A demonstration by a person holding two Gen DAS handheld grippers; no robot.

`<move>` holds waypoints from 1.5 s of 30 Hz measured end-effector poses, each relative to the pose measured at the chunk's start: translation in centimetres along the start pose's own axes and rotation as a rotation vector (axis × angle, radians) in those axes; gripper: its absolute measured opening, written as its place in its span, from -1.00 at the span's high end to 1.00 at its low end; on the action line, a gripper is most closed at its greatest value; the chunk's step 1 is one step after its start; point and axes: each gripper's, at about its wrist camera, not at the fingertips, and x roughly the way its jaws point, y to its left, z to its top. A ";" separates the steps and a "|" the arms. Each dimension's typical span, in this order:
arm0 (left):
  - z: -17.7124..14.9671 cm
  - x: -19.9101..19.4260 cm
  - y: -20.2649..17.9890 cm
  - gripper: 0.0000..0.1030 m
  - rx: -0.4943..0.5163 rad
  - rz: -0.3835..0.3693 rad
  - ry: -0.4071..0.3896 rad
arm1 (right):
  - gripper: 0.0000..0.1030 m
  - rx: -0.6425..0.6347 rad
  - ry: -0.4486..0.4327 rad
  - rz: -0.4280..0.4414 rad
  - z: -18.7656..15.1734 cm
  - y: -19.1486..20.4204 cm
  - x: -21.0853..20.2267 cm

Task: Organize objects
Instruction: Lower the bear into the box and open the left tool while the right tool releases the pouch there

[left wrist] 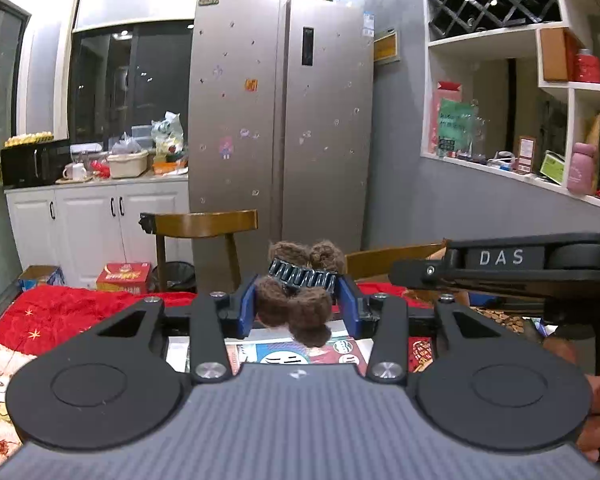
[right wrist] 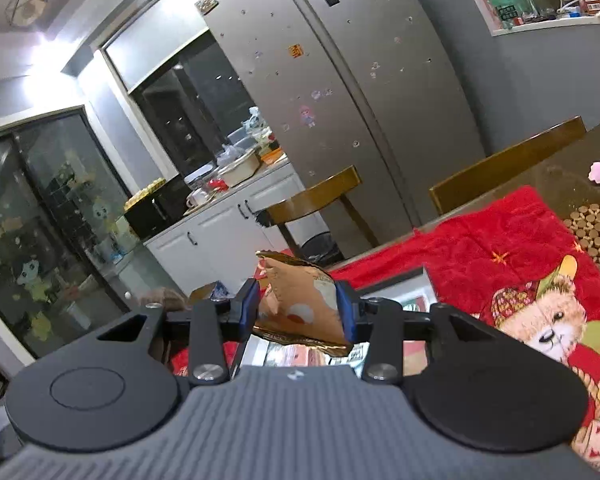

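**Both grippers hold something**

Above the red blanket (left wrist: 60, 312), the left gripper (left wrist: 298, 304) is partly closed on a fuzzy brown hair clip (left wrist: 300, 280). It looks light and soft; squeeze the hard middle. The right gripper (right wrist: 300, 308) pinches a crinkly snack packet (right wrist: 304, 300), likely slippery.

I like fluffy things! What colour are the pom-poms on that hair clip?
Brown pom-poms, clearest in the left wrist view.
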 end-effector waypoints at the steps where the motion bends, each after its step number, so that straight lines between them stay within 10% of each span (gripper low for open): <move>1: 0.1 0.5 0.0 0.07 -0.007 -0.021 -0.001 | 0.13 0.009 -0.010 -0.003 0.0 -0.2 0.3; 25: -11.5 16.5 2.6 0.07 -0.100 -0.131 0.403 | 0.13 0.136 0.315 -0.122 -6.0 -7.5 12.0; 45: -12.0 17.8 2.8 0.07 -0.084 -0.072 0.442 | 0.13 0.103 0.412 -0.115 -7.2 -6.7 12.8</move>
